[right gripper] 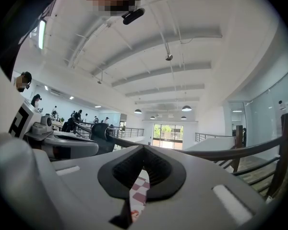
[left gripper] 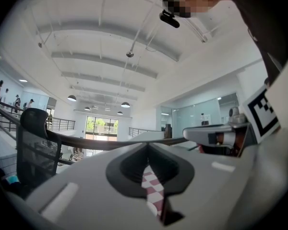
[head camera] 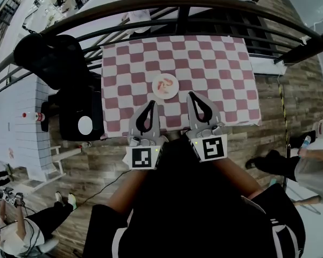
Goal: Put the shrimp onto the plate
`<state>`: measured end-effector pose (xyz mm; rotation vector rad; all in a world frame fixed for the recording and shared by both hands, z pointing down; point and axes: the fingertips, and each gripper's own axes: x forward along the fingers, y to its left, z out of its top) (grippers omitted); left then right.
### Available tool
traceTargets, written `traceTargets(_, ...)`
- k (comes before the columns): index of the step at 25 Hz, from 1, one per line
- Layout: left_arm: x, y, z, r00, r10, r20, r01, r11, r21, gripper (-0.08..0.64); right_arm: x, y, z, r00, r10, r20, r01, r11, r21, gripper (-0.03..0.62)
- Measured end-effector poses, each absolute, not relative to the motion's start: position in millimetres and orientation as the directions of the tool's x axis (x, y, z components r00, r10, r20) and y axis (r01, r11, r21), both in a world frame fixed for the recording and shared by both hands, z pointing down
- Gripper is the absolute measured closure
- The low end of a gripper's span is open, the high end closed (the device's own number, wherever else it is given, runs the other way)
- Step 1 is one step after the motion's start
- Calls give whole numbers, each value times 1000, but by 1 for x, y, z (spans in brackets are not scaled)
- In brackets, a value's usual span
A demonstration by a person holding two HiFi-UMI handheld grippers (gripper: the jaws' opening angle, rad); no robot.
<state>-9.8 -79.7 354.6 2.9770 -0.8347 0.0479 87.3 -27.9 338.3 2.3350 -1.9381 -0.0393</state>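
A small white plate point(head camera: 165, 86) sits near the middle of the red-and-white checked table point(head camera: 204, 63), and an orange-pink shrimp point(head camera: 163, 84) lies on it. Both grippers hang at the table's near edge, close to the person's body, pointing toward the plate. The left gripper point(head camera: 150, 104) is shut and holds nothing; its tip is just short of the plate's left side. The right gripper point(head camera: 191, 95) is shut and empty too, just right of the plate. In each gripper view the shut gripper point(left gripper: 147, 146) point(right gripper: 144, 147) fills the lower half, with only a sliver of checked cloth point(left gripper: 152, 188) point(right gripper: 139, 190) showing.
A dark curved railing point(head camera: 177, 4) runs behind the table. A black chair point(head camera: 51, 58) and a black box point(head camera: 78, 120) stand left of it, beside a white table with a bottle point(head camera: 33, 115). People sit at the lower left and right on the wooden floor point(head camera: 290, 90).
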Motion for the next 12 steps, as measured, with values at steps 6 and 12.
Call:
traceTargets(6, -13, -88, 351, 850, -526, 34, -527, -849, 34, 551, 86, -38, 335, 175, -984, 38, -980, -170, 101, 594)
traceTargets(12, -6, -91, 351, 862, -507, 28, -507, -861, 28, 551, 89, -42, 334, 189, -981, 37, -976, -183, 115, 594)
